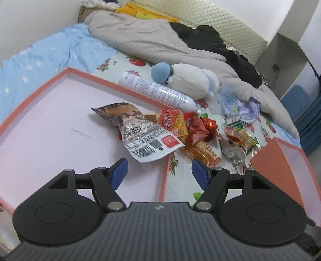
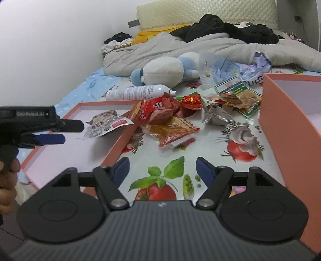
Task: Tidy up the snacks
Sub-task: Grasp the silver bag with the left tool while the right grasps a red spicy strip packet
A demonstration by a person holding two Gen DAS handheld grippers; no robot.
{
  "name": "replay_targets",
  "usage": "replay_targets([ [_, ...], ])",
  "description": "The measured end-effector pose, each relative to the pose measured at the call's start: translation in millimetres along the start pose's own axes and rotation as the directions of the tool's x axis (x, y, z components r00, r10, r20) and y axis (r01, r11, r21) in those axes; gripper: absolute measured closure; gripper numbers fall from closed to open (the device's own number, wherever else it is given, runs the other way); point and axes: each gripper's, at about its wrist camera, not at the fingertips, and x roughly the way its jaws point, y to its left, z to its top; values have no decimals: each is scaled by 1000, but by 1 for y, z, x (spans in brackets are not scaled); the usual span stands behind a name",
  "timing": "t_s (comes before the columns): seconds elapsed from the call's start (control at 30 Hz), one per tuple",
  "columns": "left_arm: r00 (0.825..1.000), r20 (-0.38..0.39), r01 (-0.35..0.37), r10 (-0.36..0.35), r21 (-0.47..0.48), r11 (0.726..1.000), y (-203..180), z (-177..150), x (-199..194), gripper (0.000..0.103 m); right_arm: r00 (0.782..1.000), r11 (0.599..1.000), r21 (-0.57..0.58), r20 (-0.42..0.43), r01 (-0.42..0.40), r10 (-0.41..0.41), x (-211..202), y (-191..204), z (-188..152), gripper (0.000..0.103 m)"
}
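Crinkly foil snack packets (image 2: 170, 122) heaped on the bed's glossy printed cloth (image 2: 210, 144).
Both tools, left tool (image 1: 159, 172) and right tool (image 2: 162, 170), gape empty; flat pink tray (image 1: 50, 124) at nine o'clock.

Ahead of my claws a white spray can (image 1: 158, 91) lies on its side, with a white-and-blue plush toy (image 1: 188, 79) just behind it. Farther back I see a rumpled grey blanket (image 1: 144, 40), black clothing (image 1: 210, 38) heaped on it, and a cream padded headboard (image 1: 216, 18).
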Motion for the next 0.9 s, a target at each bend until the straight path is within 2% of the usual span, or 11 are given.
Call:
replay_targets([
  [0.13,1000,-6,11,-12,-63,998,17,13,23,23,1000,999,-51,7,16,-16,28,4,7,28],
  [0.33,999,-8,29,-31,-172,985,44,35,54,21,999,987,-160,8,32,-31,70,10,17,28],
  [0.5,1000,-15,-5,0,-328,945,63,50,82,21,998,980,-193,-33,51,-59,102,11,25,29],
  [0.6,999,-30,6,-19,-391,921,68,55,99,22,998,971,-237,-41,37,-49,116,13,30,29],
  [0.8,998,-64,-20,-4,-367,930,63,61,122,23,997,942,-334,-61,29,-52,139,20,35,29],
  [0.9,997,-80,-31,3,-352,936,62,57,131,29,993,933,-359,-95,26,-64,150,21,33,29],
])
